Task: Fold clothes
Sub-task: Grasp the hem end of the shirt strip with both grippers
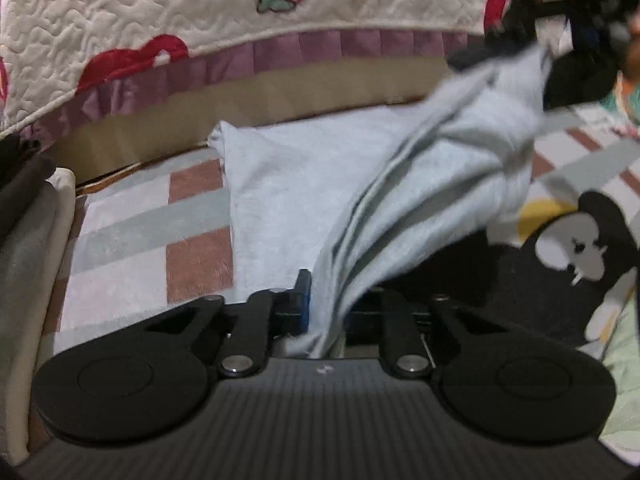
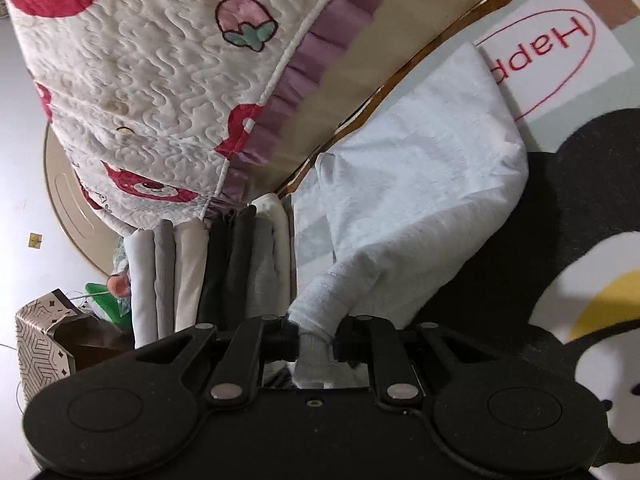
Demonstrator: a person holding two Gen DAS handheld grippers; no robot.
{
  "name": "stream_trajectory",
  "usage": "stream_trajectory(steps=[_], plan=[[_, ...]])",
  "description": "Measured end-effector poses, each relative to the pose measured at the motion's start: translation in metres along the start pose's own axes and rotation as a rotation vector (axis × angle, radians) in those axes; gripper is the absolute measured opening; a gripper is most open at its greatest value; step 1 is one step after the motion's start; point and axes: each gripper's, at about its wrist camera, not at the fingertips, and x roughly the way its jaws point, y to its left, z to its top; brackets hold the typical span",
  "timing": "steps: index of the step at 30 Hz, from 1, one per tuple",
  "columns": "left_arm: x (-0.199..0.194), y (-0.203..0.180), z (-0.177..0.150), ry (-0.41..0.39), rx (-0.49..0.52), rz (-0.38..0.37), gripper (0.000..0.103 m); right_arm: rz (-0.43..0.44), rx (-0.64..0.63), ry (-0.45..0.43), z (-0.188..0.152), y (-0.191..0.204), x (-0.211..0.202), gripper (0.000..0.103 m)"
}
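A pale grey-blue garment (image 1: 304, 184) lies on a patterned mat beside the bed. My left gripper (image 1: 326, 304) is shut on a bunched edge of it, and the cloth stretches up to the right. There my right gripper (image 1: 532, 40) shows blurred, shut on the other end. In the right wrist view the same garment (image 2: 420, 168) lies spread along the bed base, and my right gripper (image 2: 316, 340) is shut on its ribbed cuff. Most of both grippers' fingertips are hidden by cloth.
A quilted bedspread (image 1: 168, 20) with strawberry and bear patches hangs over the bed edge (image 2: 160, 80). A stack of folded clothes (image 2: 212, 272) stands at the left by the bed. A patterned box (image 2: 44, 340) sits further left. The mat (image 1: 580, 248) has a cartoon print.
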Motion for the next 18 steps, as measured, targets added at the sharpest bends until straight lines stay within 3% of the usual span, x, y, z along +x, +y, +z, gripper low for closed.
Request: stream_trajectory(steps=[4, 8, 11, 15, 18], plan=[[-0.028, -0.006, -0.008, -0.021, 0.039, 0.055, 0.011, 0.010, -0.041, -0.002, -0.029, -0.006, -0.013, 0.017], [-0.065, -0.029, -0.025, 0.027, 0.058, 0.045, 0.011, 0.038, -0.083, 0.045, -0.084, -0.010, -0.034, 0.017], [-0.088, -0.047, -0.035, 0.074, 0.089, 0.032, 0.013, 0.012, -0.007, 0.092, -0.117, -0.030, -0.046, 0.017], [-0.087, -0.062, -0.039, 0.124, 0.150, -0.016, 0.014, -0.019, 0.134, 0.113, -0.126, -0.056, -0.054, 0.017], [-0.077, -0.060, -0.030, 0.168, 0.170, -0.068, 0.014, -0.054, 0.118, 0.110, -0.111, -0.049, -0.053, 0.017]])
